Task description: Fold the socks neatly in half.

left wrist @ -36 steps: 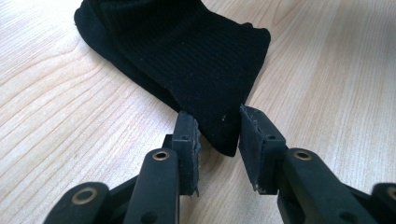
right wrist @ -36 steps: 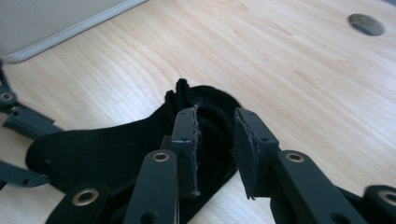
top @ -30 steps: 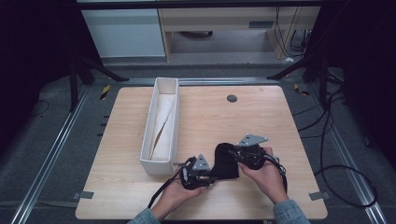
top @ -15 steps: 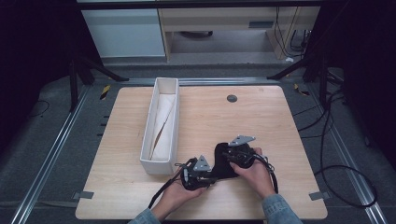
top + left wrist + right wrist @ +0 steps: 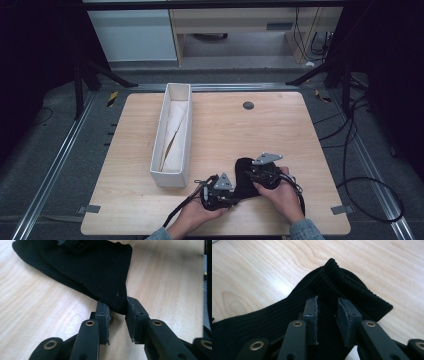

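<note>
- The black sock (image 5: 243, 175) lies flat on the wooden surface (image 5: 280, 125), near the front edge, between the person's two hands and just right of the white box (image 5: 172, 175).
- It is ribbed knit cloth: light, limp and easy to bunch, so I judge it will sag and fold as soon as it is lifted from one spot, and it needs a hold at both ends to stay spread.
- It is not fragile and not slippery; the ribbing should give the pads good bite, though a thin pinch of one layer could slide out.
- The left tool (image 5: 117, 311) has a corner of the sock (image 5: 95, 267) between its pads; the jaws have just been closing and now pinch the cloth at that tip.
- The right tool (image 5: 327, 305) stands over the ribbed cuff of the sock (image 5: 352, 287), with a ridge of cloth rising between its pads; the pads look close to it, but I cannot tell whether they press on it.
- The cuff's thicker band is the surest place to grip; the opposite corner is the natural second hold.
- From the high view, both tools and hands cover much of the sock, so its full outline and toe end stay hard to make out.
- The box holds something pale and folded (image 5: 172, 132), cloth or paper, too unclear to name.
- The small dark disc (image 5: 248, 105) on the far part of the surface is too small to identify.
</note>
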A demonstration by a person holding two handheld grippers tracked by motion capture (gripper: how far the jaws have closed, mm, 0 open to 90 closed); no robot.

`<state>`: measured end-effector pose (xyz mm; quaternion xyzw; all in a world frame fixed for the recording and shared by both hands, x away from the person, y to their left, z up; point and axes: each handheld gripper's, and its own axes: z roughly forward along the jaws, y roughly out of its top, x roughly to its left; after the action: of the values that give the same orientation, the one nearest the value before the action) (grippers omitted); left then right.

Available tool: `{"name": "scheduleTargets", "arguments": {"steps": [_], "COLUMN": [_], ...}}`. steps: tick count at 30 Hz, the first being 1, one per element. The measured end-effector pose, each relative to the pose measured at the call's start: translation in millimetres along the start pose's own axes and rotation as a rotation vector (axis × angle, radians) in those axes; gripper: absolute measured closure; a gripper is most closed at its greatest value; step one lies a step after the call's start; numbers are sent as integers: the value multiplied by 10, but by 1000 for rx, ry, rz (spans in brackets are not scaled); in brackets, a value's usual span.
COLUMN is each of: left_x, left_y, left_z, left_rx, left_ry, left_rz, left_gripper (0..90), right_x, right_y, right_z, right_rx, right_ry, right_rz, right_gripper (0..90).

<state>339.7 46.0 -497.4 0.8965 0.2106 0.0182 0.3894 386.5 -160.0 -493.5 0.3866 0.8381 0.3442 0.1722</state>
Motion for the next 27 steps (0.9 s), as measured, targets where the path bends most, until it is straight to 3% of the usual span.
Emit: {"name": "scheduleTargets", "arguments": {"steps": [4, 7, 11, 17, 22, 27], "left_x": [-88, -108, -82, 1, 117, 234], "left_y": [-5, -4, 13, 96, 208, 298], "left_z": [8, -16, -114, -266, -297, -286], "left_rx": [9, 12, -4, -29, -45, -70], "left_ry": [-9, 15, 50, 85, 104, 59], "left_rz": [20, 41, 47, 68, 54, 7], "left_gripper": [723, 702, 614, 505, 414, 273], "right_x": [50, 96, 92, 79, 92, 146], "right_y": [-50, -62, -69, -111, -190, -276], "right_z": [-60, -98, -203, -445, -591, -644], "right_rx": [2, -9, -25, -62, -72, -89], "right_ry": [-2, -20, -39, -58, -38, 2], "right_rz": [-6, -29, -16, 4, 1, -22], "right_gripper": [646, 539, 452, 390, 343, 410]}}
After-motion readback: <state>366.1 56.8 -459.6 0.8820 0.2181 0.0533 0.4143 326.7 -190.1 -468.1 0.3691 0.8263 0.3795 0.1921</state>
